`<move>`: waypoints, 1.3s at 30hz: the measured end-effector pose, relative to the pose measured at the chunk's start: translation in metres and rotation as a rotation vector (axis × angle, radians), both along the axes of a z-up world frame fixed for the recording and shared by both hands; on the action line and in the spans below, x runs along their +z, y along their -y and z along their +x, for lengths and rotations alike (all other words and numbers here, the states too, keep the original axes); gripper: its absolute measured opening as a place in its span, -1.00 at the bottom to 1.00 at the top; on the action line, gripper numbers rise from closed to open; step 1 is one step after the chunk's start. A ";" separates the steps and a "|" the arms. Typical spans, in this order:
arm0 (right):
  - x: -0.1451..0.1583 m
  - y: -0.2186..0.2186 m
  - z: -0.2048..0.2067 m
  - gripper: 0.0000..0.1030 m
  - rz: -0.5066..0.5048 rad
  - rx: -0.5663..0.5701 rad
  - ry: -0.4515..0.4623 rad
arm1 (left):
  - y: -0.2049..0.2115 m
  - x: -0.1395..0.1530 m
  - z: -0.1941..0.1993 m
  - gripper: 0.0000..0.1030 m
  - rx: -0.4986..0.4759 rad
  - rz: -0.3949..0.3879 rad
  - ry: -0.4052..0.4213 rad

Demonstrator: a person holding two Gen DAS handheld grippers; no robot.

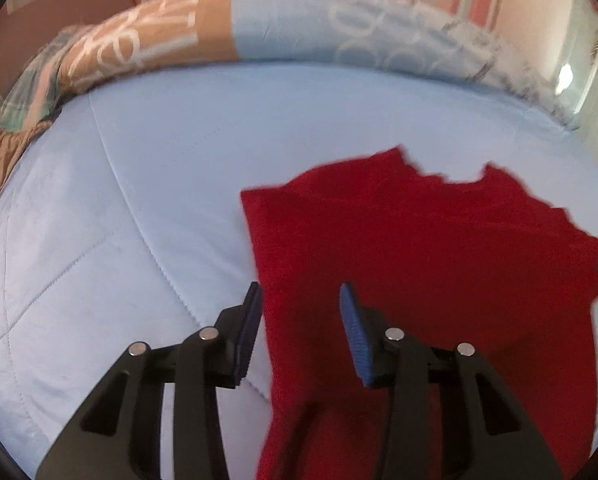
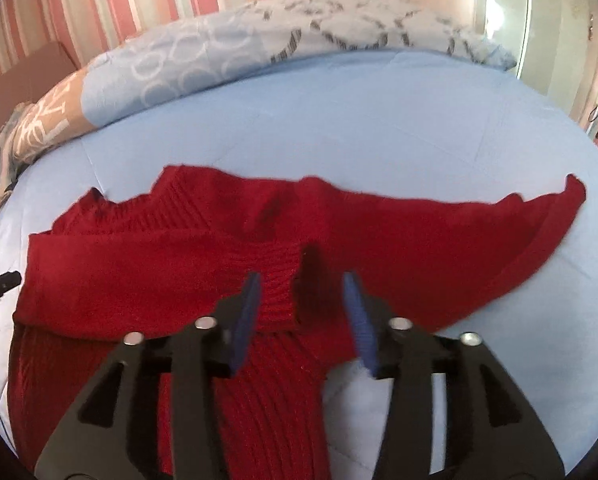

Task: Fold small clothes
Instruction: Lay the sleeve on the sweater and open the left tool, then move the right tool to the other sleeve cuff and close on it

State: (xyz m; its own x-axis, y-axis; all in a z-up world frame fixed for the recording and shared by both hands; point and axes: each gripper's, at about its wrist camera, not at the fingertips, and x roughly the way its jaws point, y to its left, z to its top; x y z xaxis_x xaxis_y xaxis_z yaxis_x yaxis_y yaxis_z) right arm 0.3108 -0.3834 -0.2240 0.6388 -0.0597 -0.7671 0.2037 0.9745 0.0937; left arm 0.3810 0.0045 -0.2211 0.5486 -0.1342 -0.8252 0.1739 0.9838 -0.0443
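Spreading across the pale blue quilt, a red sweater is laid out near the front edge of the bed, its body running toward the viewer and a sleeve stretched out flat to the right. It is kept on the open middle of the quilt, presumably so that folds can be made on a soft, level surface, well apart from the patterned pillows at the head.

The right gripper is held over the ribbed cuff of a sleeve already folded in across the chest; its blue pads stand apart and press on nothing, so the cuff is judged to be released. The left gripper is poised over the sweater's left edge — one pad over the quilt, the other over the knit — also parted, with nothing grasped.

The knit is deep red, ribbed lengthwise on the body and at the cuff, thick and soft-looking. Its upper outline is uneven — the collar region is blurred, and its exact shape cannot be told.
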 end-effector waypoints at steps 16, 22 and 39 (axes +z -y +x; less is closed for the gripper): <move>-0.042 -0.036 0.022 -0.07 0.032 0.125 -0.120 | 0.026 -0.039 -0.005 -0.18 -0.056 -0.004 -0.065; -0.037 -0.034 0.016 -0.02 0.063 0.116 -0.103 | 0.038 -0.031 -0.014 0.10 -0.067 0.054 -0.041; 0.032 0.024 -0.077 0.16 0.010 -0.019 -0.028 | 0.142 0.049 -0.047 0.46 -0.144 -0.044 0.068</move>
